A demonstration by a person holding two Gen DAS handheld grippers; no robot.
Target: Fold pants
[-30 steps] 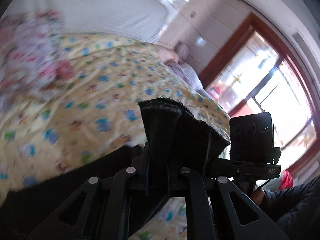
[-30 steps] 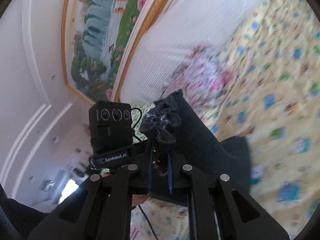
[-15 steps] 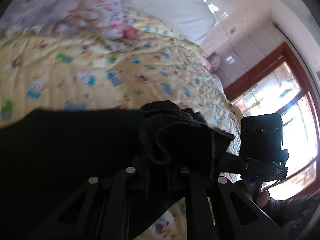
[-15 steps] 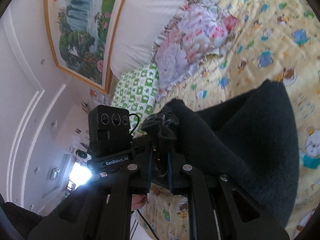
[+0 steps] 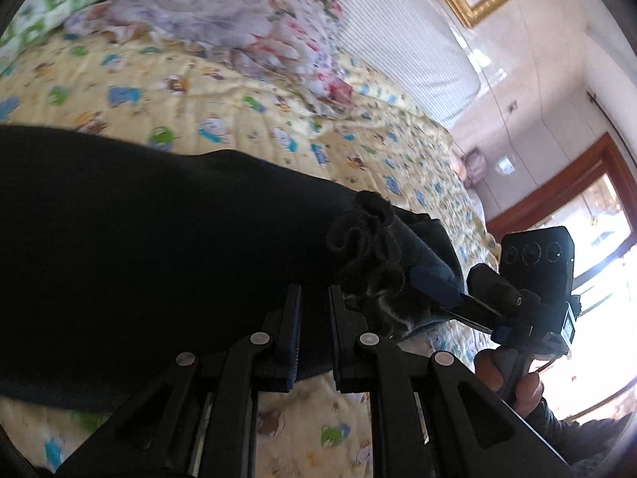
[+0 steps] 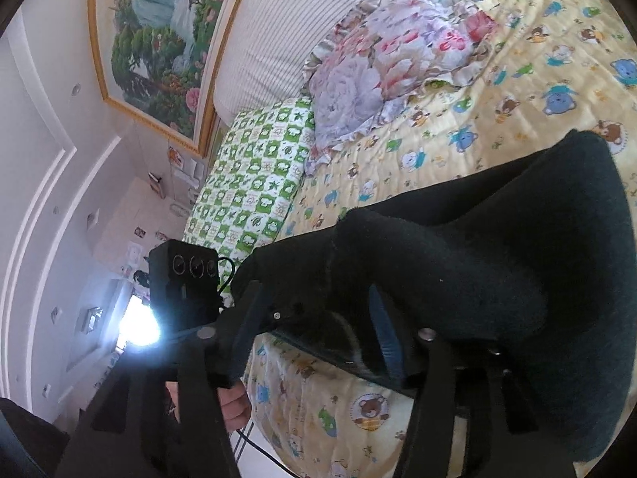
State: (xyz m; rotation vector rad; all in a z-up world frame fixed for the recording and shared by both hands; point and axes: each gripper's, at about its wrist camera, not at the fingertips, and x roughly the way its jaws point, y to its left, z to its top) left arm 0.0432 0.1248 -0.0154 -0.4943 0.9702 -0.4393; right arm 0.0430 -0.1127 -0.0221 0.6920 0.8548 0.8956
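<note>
Black fleece pants (image 5: 139, 247) lie spread on the bed and fill the left of the left wrist view. My left gripper (image 5: 314, 298) has its jaws a small gap apart, with the bunched edge of the pants lying on them. My right gripper (image 6: 318, 298) stands wide open around the pants (image 6: 497, 271); the cloth rests between and over its fingers. The right gripper also shows in the left wrist view (image 5: 450, 290), its blue-padded tip resting on the same bunched edge.
A yellow cartoon-print bedspread (image 5: 223, 91) covers the bed. A floral pillow (image 6: 382, 75) and a green checked pillow (image 6: 254, 183) lie by the white headboard (image 6: 286, 20). A framed painting hangs above. A window stands at the right (image 5: 597, 219).
Both grippers have swung down over the bed with the pants. Their jaws, clamped on the bunched edge before, have parted, and the cloth now lies lower and flatter on the bedspread.
</note>
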